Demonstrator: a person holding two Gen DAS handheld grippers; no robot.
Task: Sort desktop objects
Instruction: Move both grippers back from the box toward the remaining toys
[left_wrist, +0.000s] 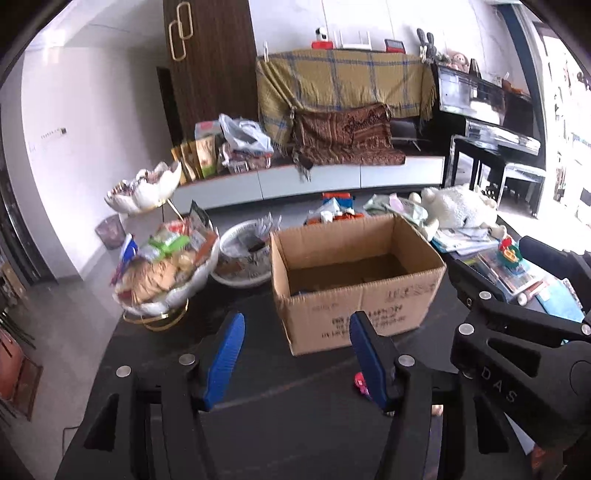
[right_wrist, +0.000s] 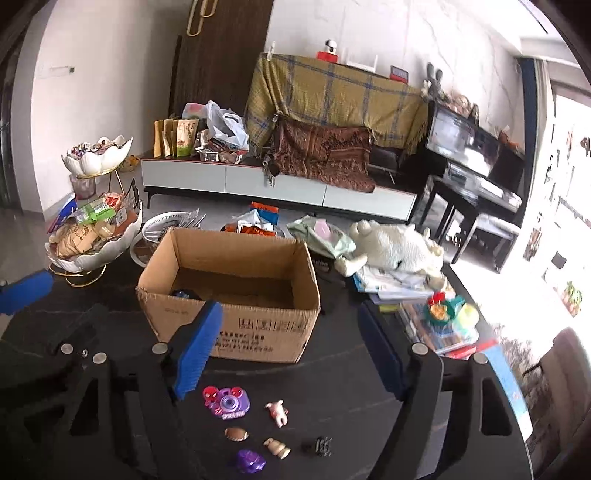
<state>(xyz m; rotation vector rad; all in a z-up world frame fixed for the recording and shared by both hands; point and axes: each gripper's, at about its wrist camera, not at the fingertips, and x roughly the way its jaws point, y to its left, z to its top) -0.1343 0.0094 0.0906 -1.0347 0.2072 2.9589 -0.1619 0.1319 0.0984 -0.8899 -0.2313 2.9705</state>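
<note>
Both our grippers are released and carry nothing: the left gripper (left_wrist: 297, 354) and the right gripper (right_wrist: 291, 350) each hang with jaws spread wide over the dark table (right_wrist: 332, 373).

Just under the right one, at the near edge, the small toys wait: a purple toy camera (right_wrist: 231, 402), a pink figurine (right_wrist: 277, 412), a little football (right_wrist: 236, 434), a beige figurine (right_wrist: 277, 447), a black toy car (right_wrist: 317, 445) and a purple piece (right_wrist: 251, 460).

Beyond them stands the open cardboard box (right_wrist: 258, 332), where we can make out one dark item in its near left corner. So we judge the sorting barely begun, with six toys left.

There is bare tabletop between toys and box. To the left the tiered snack bowl (right_wrist: 99, 251) crowds in; on the right, the plush sheep (right_wrist: 397, 245) and a pile of books (right_wrist: 436, 332) narrow the room.
</note>
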